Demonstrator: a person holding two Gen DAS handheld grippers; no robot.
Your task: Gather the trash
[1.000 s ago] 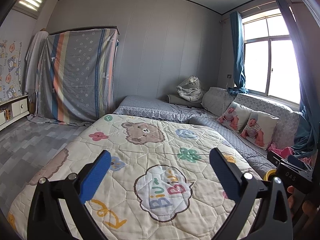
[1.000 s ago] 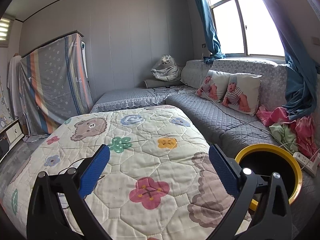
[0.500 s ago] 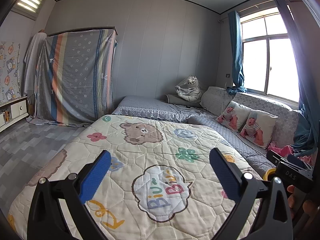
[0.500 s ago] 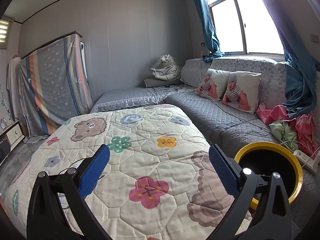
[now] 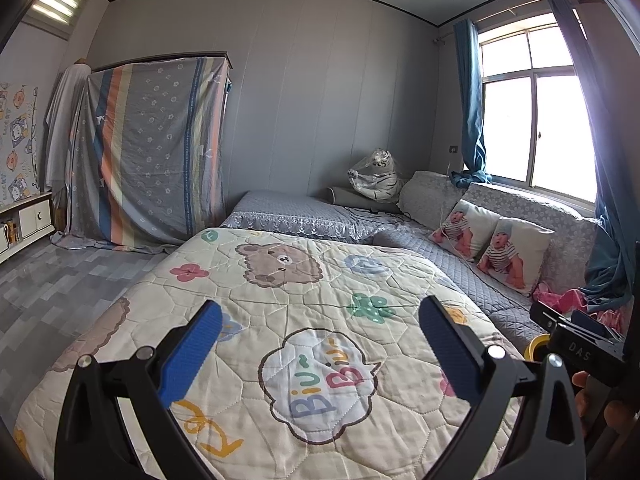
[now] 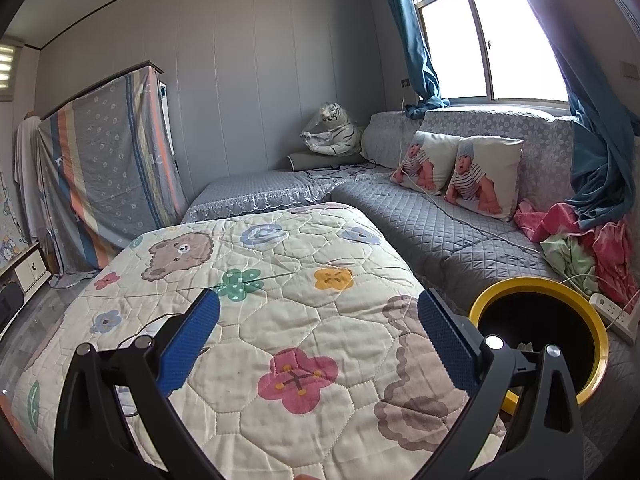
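A yellow-rimmed black bin point(image 6: 600, 344) stands at the lower right of the right wrist view, against the grey sofa; a sliver of its rim point(image 5: 536, 346) shows in the left wrist view. Something pale lies inside the bin, too dark to name. My right gripper point(image 6: 320, 340) hangs open over a cream cartoon quilt point(image 6: 288, 280), nothing between its blue pads. My left gripper point(image 5: 320, 342) is likewise open and empty above the same quilt point(image 5: 280, 300). The other gripper's black body point(image 5: 580, 344) and a hand show at the right edge. No loose trash is visible on the quilt.
A grey L-shaped sofa point(image 6: 440, 224) runs along the back and right, with two baby-print pillows point(image 6: 460, 176), a wrapped toy tiger point(image 6: 332, 130), pink and green cloth point(image 6: 580, 244) and a power strip point(image 6: 612, 314). A cloth-draped cabinet point(image 5: 152, 152) stands left beside grey floor point(image 5: 60, 280).
Both views have shifted only slightly; the right view has drifted a little, bringing the pillows and bin marginally nearer. Both grippers stay open and empty.
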